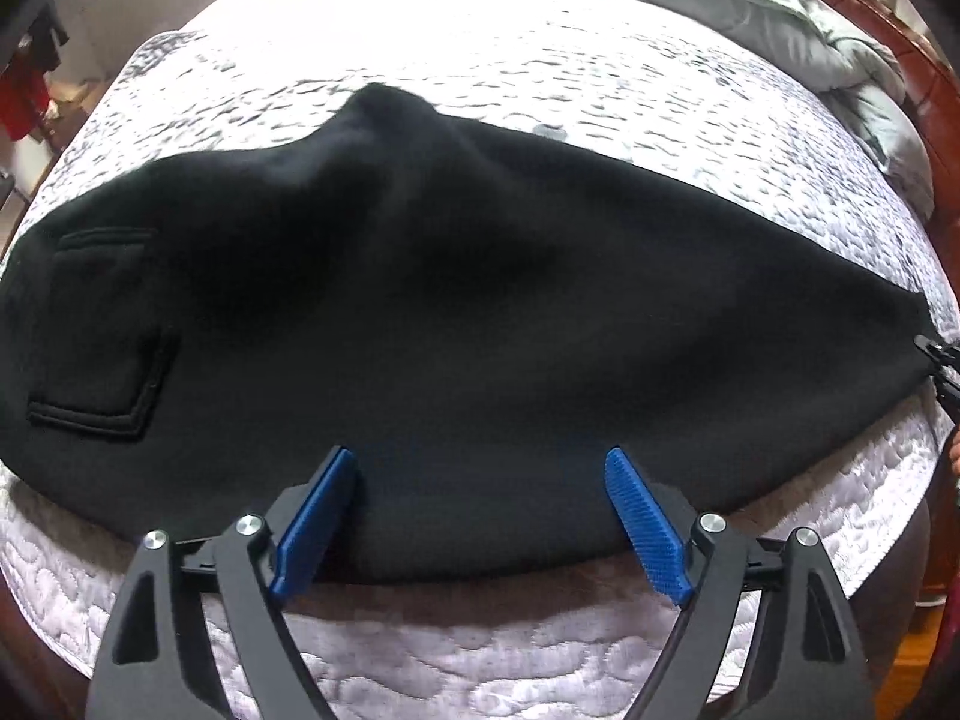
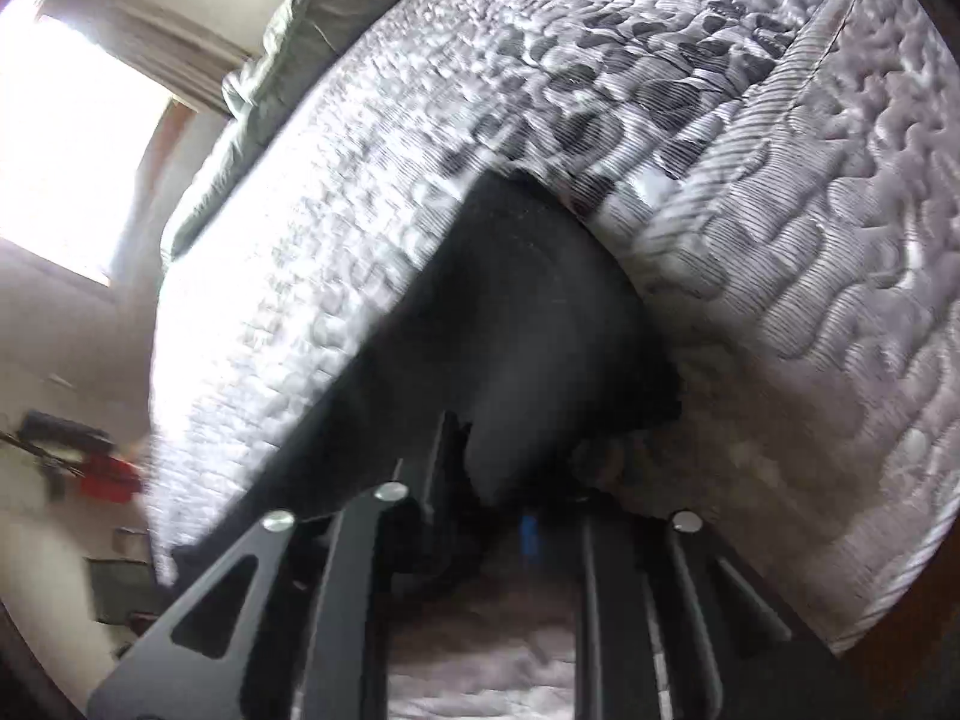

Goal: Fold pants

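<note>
Across the middle of the left wrist frame I am looking at the pants (image 1: 456,300), black and lying sideways over the bed (image 1: 540,60), with a patch pocket (image 1: 99,330) showing at the left side of the frame. They are appearing already doubled leg over leg, though the dark cloth is hiding the layers, so I am only judging that. A hump is rising at the upper centre, so the cloth is not lying flat yet.

My left gripper (image 1: 480,516) is hovering at the near edge of the pants with its blue pads (image 1: 645,525) spread wide, holding nothing. My right gripper (image 2: 528,516) is showing blurred in its own view; its fingers are drawn close together with a bunch of black cloth at their tips, so I am reading it as pinching the pants. At the far right edge of the left wrist frame, that same gripper is sitting at the tapered end of the cloth.

I am judging the task as roughly midway: the lengthwise fold seems done, while folding end to end and smoothing remain.
</note>
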`<move>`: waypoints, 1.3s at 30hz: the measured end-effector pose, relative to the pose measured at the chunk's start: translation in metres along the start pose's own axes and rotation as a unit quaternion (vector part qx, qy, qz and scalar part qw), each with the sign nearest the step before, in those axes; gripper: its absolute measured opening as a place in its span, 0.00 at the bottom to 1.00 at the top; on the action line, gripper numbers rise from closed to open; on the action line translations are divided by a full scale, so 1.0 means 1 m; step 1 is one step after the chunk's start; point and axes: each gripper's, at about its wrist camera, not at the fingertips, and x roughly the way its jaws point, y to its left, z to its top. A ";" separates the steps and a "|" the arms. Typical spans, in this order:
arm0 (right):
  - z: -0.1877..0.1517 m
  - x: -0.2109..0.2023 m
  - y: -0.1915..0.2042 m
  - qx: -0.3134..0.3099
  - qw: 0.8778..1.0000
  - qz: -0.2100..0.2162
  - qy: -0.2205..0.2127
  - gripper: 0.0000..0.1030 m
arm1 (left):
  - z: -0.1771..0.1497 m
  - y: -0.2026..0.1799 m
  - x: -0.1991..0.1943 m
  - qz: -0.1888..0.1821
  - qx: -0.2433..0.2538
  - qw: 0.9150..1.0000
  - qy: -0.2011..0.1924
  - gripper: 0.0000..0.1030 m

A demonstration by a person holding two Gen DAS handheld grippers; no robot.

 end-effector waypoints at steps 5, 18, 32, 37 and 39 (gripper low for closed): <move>0.014 -0.035 0.027 -0.050 0.997 0.015 -0.048 0.10 | 0.000 0.016 -0.013 0.000 -0.028 0.999 -0.031 0.83; 0.000 -0.038 0.097 -0.119 0.990 -0.067 -0.047 0.10 | -0.004 0.041 -0.015 -0.015 -0.044 0.998 -0.034 0.89; -0.177 0.016 0.355 -0.395 0.918 -0.020 0.031 0.11 | -0.044 0.136 -0.070 0.012 -0.127 0.988 -0.091 0.89; -0.246 0.063 0.399 -0.445 0.892 -0.024 0.074 0.11 | -0.049 0.157 -0.078 0.015 -0.147 0.984 -0.100 0.89; -0.268 0.081 0.410 -0.465 0.881 -0.026 0.086 0.11 | -0.050 0.162 -0.079 0.016 -0.153 0.983 -0.101 0.89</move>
